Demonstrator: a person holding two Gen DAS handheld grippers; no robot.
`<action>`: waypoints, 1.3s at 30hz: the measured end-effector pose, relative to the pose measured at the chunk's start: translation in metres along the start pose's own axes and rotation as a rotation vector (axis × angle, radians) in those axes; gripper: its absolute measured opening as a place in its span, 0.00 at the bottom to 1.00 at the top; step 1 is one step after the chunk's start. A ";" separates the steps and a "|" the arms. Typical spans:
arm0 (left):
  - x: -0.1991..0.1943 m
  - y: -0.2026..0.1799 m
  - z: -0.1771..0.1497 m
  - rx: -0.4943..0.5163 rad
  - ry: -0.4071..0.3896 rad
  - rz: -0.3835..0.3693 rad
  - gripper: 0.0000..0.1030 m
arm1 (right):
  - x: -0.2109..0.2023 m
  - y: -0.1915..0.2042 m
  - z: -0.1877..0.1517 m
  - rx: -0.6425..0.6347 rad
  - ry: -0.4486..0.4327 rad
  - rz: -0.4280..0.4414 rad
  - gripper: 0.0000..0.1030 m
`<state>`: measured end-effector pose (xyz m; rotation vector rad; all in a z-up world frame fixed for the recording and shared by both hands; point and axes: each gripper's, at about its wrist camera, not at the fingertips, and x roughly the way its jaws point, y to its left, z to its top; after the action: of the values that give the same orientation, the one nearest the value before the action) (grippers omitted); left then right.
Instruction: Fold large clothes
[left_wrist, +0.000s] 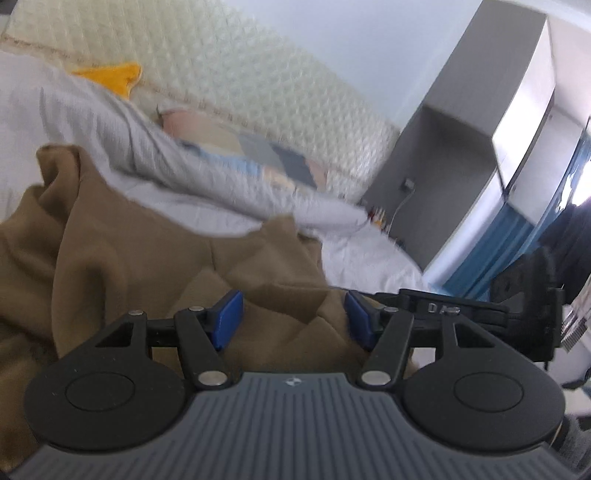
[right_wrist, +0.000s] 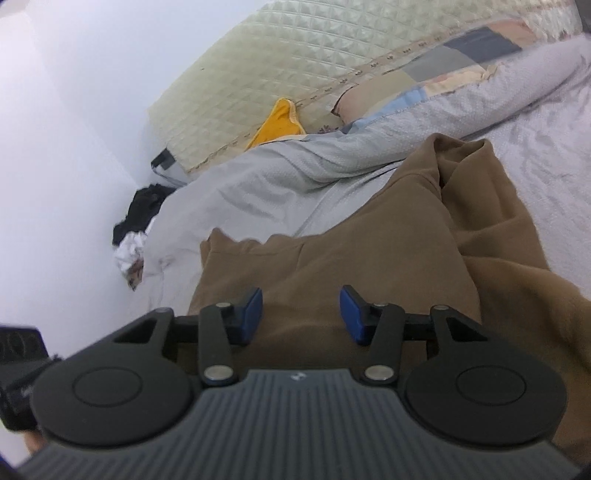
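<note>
Brown garment (right_wrist: 369, 258) lies crumpled on the bed, on top of the grey-white bedspread (right_wrist: 258, 192). Not flat: one part runs up toward the headboard (right_wrist: 295, 48) as a loose ridge with a deep fold in it, the near part bunches in soft creases under both tools. Looks like heavy fabric, so it should hold its creases and drag rather than slide (a judgement, not seen).

Left gripper (left_wrist: 293, 317) sits low over the garment, blue pads (left_wrist: 229, 317) apart with a raised crease of brown cloth between them. Pads do not press on it, nothing held. Right gripper (right_wrist: 301, 314) likewise: over the garment's near edge, gap between the pads, cloth beneath but not pinched. Both open and empty.

Step in hand, as I read it: grasp phase before spreading or the first fold. Both tools are set to take a hem or corner.

Next move calls for: lower each tool until one layer of edge sits between the pads, close firmly, then lift and pull the two points apart to flatten the piece. Risk: grabbing a multi-layer bunch instead of a single edge.

Further from the garment: patchwork pillow (right_wrist: 424, 85) and a yellow cloth (right_wrist: 279, 123) against the headboard, grey cabinet (left_wrist: 461, 122) beside the bed.
</note>
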<state>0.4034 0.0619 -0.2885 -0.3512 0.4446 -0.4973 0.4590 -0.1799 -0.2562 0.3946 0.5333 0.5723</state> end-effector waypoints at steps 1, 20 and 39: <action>-0.001 -0.003 -0.004 0.009 0.018 0.015 0.64 | -0.005 0.003 -0.005 -0.029 0.001 -0.017 0.48; 0.030 -0.029 -0.044 0.161 0.211 0.271 0.62 | 0.013 0.002 -0.045 -0.154 0.111 -0.161 0.45; 0.022 -0.010 -0.034 0.059 0.221 0.168 0.67 | 0.020 -0.014 -0.044 -0.067 0.125 -0.155 0.48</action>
<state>0.4005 0.0352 -0.3202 -0.2004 0.6664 -0.3855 0.4539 -0.1698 -0.3050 0.2522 0.6570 0.4660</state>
